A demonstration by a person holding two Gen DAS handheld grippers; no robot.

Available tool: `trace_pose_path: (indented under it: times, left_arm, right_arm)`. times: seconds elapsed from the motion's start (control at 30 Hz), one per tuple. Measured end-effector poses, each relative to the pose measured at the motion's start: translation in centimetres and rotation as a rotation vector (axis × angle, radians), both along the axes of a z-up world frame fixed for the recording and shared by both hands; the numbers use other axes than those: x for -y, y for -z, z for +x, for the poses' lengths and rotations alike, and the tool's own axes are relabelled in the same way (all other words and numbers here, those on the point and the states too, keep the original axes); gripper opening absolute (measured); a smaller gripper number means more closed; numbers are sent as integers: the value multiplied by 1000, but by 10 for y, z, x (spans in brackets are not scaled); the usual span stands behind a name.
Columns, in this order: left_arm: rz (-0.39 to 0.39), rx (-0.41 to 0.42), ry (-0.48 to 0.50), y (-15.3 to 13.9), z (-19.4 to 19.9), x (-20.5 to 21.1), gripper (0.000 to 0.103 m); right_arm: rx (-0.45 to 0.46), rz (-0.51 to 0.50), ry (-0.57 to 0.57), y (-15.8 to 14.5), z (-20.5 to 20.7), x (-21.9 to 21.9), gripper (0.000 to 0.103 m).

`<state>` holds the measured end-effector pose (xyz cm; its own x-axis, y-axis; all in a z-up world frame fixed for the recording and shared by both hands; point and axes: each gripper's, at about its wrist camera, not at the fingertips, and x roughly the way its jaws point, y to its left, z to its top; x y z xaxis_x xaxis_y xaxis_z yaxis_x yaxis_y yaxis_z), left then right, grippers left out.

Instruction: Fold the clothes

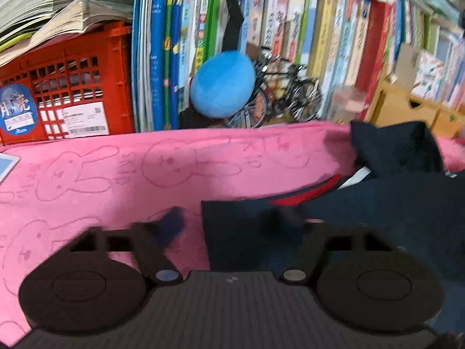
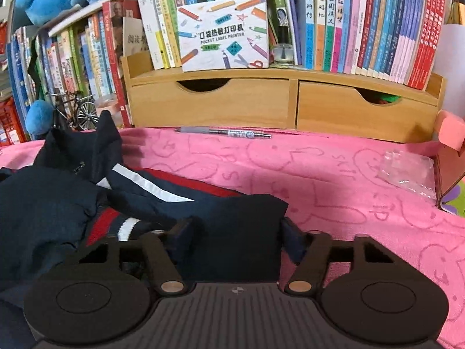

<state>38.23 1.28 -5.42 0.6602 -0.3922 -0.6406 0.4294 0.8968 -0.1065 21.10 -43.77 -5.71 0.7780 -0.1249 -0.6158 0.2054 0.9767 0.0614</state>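
- We are looking along the left hand-held gripper [image 1: 225, 218], whose fingers are standing wide apart with nothing pinched between them; one finger is hanging over the pink towel [image 1: 87, 180], the other over the navy jacket [image 1: 363, 212].
- We are seeing the jacket lying crumpled on the towel that is covering the bench, toward the right of the left wrist view, with a red stripe [image 1: 302, 196] showing and a flap of dark cloth standing up at the far edge.
- We are looking along the right hand-held gripper [image 2: 237, 228], which is also spread open; a flat corner of the jacket [image 2: 232, 232] is lying between and below its fingers, and we cannot tell whether either finger is touching the cloth.
- In the right wrist view the bulk of the jacket is heaping up at the left, with white and red stripes running across it [image 2: 151, 187].
- We are seeing a pen [image 2: 223, 132] lying on the towel just in front of a wooden drawer unit [image 2: 284, 104], well apart from the jacket.
- A crumpled clear plastic wrapper [image 2: 407, 168] is resting on the towel at the right.
- Behind the bench, books [image 2: 363, 23] are standing in rows, a red crate [image 1: 66, 87] is sitting at the left, and a small model bicycle [image 1: 287, 96] is standing beside a blue plush toy [image 1: 222, 84].
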Motion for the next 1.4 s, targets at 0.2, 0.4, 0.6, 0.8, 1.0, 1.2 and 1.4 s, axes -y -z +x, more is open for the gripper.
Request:
trace_pose_path:
  times: [0.2, 0.4, 0.6, 0.8, 1.0, 1.2, 1.4]
  left_arm:
    - [-125, -61, 83, 3, 10, -3, 103]
    - [29, 16, 45, -3, -7, 20, 32]
    - [158, 194, 24, -27, -32, 30, 19]
    - [222, 313, 42, -49, -21, 42, 16]
    - [253, 281, 26, -38, -12, 32, 32]
    - [251, 238, -15, -34, -24, 6, 82]
    - [264, 293, 56, -39, -84, 8, 89]
  right_arm:
    - [-31, 66, -14, -7, 5, 15, 61]
    - [-39, 15, -24, -9, 11, -4, 17]
    - [-1, -445, -64, -36, 2, -73, 12]
    - [44, -728, -87, -57, 12, -100, 11]
    - [-37, -499, -7, -26, 37, -51, 14]
    - [-61, -255, 51, -2, 21, -11, 83]
    - [135, -76, 68, -53, -33, -3, 94]
